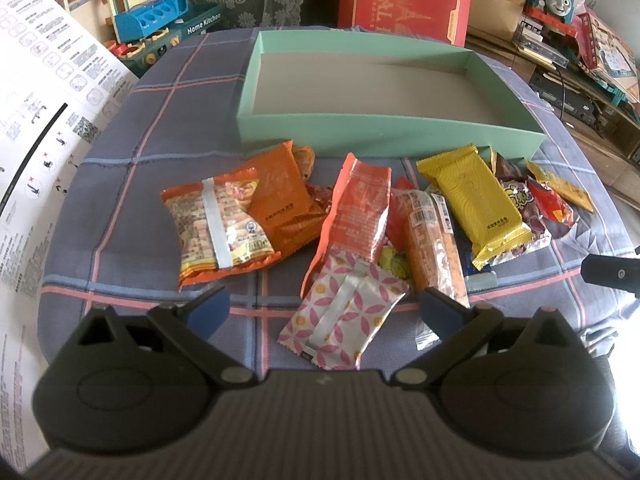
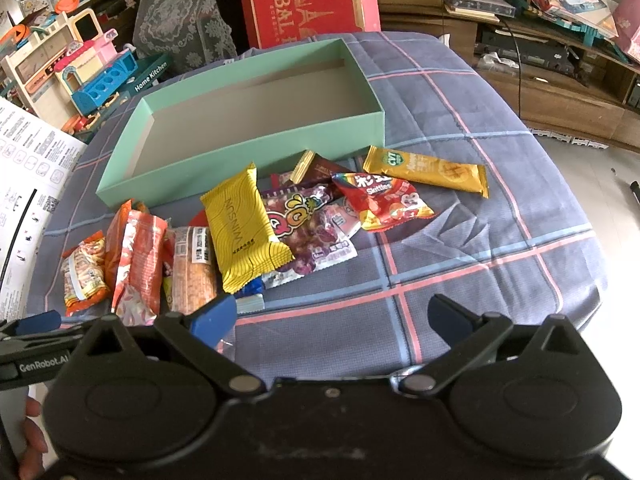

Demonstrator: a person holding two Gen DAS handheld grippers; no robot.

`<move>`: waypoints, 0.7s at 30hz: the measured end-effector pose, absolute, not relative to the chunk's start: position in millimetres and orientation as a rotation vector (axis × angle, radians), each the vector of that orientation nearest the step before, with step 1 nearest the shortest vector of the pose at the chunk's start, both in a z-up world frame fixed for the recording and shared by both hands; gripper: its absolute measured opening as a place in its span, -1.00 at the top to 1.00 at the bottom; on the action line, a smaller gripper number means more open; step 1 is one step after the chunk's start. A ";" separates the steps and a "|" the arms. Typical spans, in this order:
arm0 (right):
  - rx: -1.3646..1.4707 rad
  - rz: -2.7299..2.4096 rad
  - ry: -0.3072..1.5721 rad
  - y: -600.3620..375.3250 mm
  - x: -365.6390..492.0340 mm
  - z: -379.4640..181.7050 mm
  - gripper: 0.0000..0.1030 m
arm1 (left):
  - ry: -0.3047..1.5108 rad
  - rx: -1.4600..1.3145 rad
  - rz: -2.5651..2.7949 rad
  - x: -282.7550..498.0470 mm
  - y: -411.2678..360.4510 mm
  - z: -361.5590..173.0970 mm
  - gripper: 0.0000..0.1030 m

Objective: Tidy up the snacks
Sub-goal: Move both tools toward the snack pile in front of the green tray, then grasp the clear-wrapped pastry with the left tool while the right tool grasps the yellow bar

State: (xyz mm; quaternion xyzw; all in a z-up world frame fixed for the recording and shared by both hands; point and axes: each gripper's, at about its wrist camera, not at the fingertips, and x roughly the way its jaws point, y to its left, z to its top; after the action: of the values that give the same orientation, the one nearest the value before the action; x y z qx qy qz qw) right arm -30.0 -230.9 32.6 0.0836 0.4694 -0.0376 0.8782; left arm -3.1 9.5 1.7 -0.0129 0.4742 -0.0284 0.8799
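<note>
A mint-green box (image 1: 392, 130) (image 2: 244, 160) stands empty at the back of the plaid-covered table. Several snack packets lie in a row in front of it: an orange noodle pack (image 1: 218, 228), an orange-red pouch (image 1: 356, 208), a white packet with pink petals (image 1: 344, 320), a yellow bar (image 1: 472, 196) (image 2: 244, 232), a purple candy bag (image 2: 312, 232), a red Skittles bag (image 2: 380, 200), a yellow stick (image 2: 428, 170). My left gripper (image 1: 324, 312) is open, its jaws either side of the pink-petal packet. My right gripper (image 2: 332, 320) is open and empty over bare cloth.
A white instruction sheet (image 1: 44, 120) hangs at the left. Toy kitchen sets (image 2: 88, 68) and a red gift box (image 2: 308, 0) stand behind the table. Shelves with clutter (image 2: 560, 20) are at the right. The table edge (image 2: 592, 240) drops off at the right.
</note>
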 end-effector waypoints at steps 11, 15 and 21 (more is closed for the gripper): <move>0.198 -0.050 0.970 -238.5 -17.1 26.4 -1.00 | 0.993 -0.032 -0.175 13.5 -11.0 1.3 -1.00; 0.188 -0.041 0.945 -242.4 -10.3 26.9 -1.00 | 1.030 -0.057 -0.220 30.2 -26.6 -5.6 -1.00; 0.162 -0.061 0.926 -248.0 -6.1 21.1 -1.00 | 1.043 0.001 -0.269 40.9 -57.0 -15.5 -0.82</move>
State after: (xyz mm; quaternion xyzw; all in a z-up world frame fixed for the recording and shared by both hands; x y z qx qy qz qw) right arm -6.1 -248.0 21.1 0.0780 0.4461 -0.0296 0.8911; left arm 40.9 -57.0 -15.5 0.0002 0.4965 -0.1279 0.8585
